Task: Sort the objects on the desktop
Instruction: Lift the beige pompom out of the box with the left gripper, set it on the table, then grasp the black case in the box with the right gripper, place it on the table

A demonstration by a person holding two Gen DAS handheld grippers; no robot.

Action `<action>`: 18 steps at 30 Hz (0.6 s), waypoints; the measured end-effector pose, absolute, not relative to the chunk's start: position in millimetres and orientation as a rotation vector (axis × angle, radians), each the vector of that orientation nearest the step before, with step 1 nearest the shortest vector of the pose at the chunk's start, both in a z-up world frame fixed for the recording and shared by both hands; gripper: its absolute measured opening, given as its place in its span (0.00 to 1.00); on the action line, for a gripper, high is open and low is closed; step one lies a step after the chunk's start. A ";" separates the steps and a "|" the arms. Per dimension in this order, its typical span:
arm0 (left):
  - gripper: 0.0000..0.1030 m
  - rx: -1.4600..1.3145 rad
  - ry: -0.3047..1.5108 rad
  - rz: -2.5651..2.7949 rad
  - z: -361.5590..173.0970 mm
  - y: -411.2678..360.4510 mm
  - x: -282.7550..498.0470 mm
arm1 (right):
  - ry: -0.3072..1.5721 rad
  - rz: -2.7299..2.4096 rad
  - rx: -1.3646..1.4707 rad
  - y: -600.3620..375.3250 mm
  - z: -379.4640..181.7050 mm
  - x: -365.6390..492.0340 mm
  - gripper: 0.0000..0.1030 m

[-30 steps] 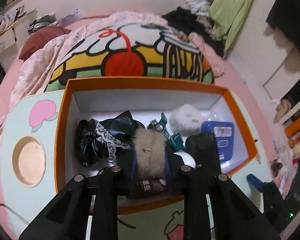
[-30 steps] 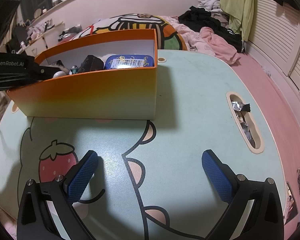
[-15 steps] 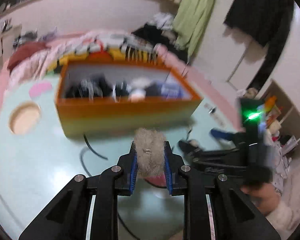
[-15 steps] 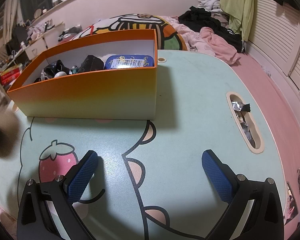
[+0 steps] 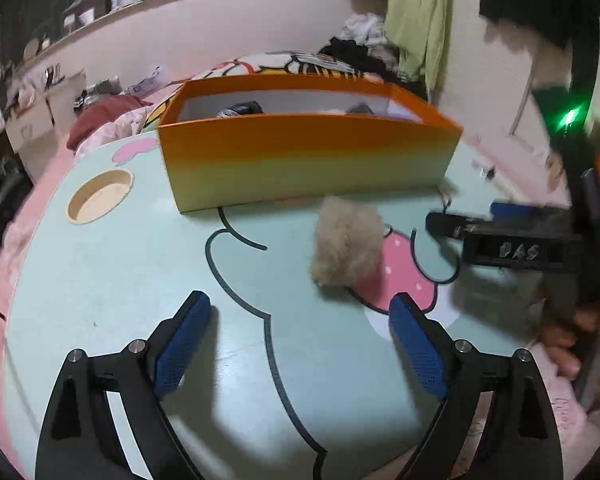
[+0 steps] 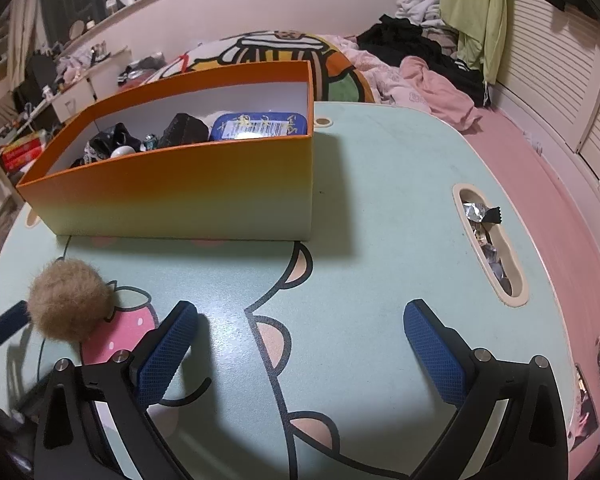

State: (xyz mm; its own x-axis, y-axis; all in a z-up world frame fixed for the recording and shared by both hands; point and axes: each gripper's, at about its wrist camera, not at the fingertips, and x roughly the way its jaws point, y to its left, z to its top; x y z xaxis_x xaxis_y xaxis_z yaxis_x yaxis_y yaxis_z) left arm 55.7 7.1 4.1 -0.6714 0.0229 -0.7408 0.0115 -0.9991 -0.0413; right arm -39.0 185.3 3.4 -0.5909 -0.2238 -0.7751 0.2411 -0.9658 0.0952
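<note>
My left hand-held gripper [image 5: 298, 344] has just been opening, and nothing sits between its blue pads now. The fluffy tan fur ball [image 5: 346, 250] lies just ahead of it on the mint-green cartoon table [image 5: 100, 288], on the pink strawberry picture, I think so it gets its own spot away from the other things. Behind it stands the orange cardboard box [image 5: 308, 160], with a flat blue tin [image 6: 260, 126] and dark things I can't make out well. My right hand-held gripper [image 6: 300, 350] waits wide open and empty, ready for the next thing.
</note>
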 end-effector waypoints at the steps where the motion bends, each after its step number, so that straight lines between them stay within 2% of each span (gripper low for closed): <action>1: 0.88 -1.278 -0.052 2.868 3.9 7.9 52.8 | 0.003 -2.594 1.238 187.8 5.1 -35.0 0.90; 3: 0.88 -1.276 -0.059 2.877 4.2 4.4 52.1 | -0.062 -2.598 1.186 193.3 13.4 -31.1 0.69; 4: 0.88 -1.270 -0.074 2.879 4.4 2.3 52.5 | -0.105 -2.590 1.137 195.1 20.6 -30.0 0.65; 6: 0.88 -1.261 -0.100 2.885 4.1 0.0 56.6 | -0.167 -2.565 1.034 195.7 42.2 -27.8 0.52; 9: 0.88 -1.260 -0.105 2.893 3.9 0.2 57.3 | -0.142 -2.498 0.970 179.0 78.5 -43.5 0.45; 12: 0.88 -1.261 -0.106 2.897 3.7 1.2 57.6 | -0.082 -2.374 1.088 149.4 92.2 -84.0 0.35; 18: 0.88 -1.253 -0.129 2.905 3.8 1.2 57.4 | 0.065 -2.243 1.369 98.0 57.0 -131.5 0.35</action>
State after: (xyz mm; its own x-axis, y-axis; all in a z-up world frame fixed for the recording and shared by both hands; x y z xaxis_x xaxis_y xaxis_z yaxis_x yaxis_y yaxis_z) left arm 57.4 1.2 3.8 -0.6865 0.0097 -0.7270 0.0549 -0.9964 -0.0651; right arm -131.5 98.0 57.0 -0.3635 -0.3949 -0.8438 0.4434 -0.8699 0.2161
